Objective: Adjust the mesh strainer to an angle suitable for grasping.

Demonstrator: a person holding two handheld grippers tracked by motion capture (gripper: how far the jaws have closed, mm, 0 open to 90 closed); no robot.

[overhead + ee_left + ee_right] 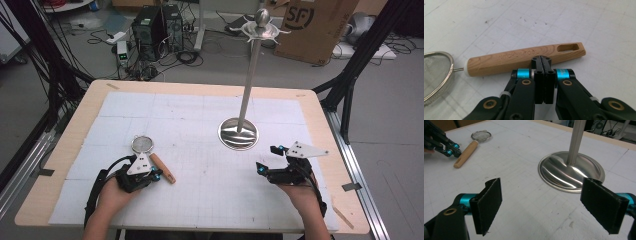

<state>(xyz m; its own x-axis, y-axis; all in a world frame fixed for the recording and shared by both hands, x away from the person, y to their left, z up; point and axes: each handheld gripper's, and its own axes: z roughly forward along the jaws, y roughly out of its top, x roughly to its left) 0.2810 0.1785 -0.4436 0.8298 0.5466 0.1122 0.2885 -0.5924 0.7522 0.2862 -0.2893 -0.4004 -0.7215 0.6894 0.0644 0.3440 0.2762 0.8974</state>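
A small mesh strainer (142, 144) with a wooden handle (163, 167) lies on the white mat at the left. My left gripper (156, 175) sits just beside that handle, shut with nothing between its jaws. In the left gripper view the closed tips (541, 60) rest against the handle (524, 58), stamped "KITCHEN TOOL", and the strainer's rim (439, 75) is at the left. My right gripper (269, 159) hovers open at the right, near the steel stand's round base (238, 134). The right gripper view has its two pads (489, 205) wide apart before that base (571, 171).
The stand's tall pole (250, 75) rises from the base to a hooked top (262, 27). The mat covers a wooden table (65, 145). Boxes, computer cases and cables sit on the floor beyond the far edge.
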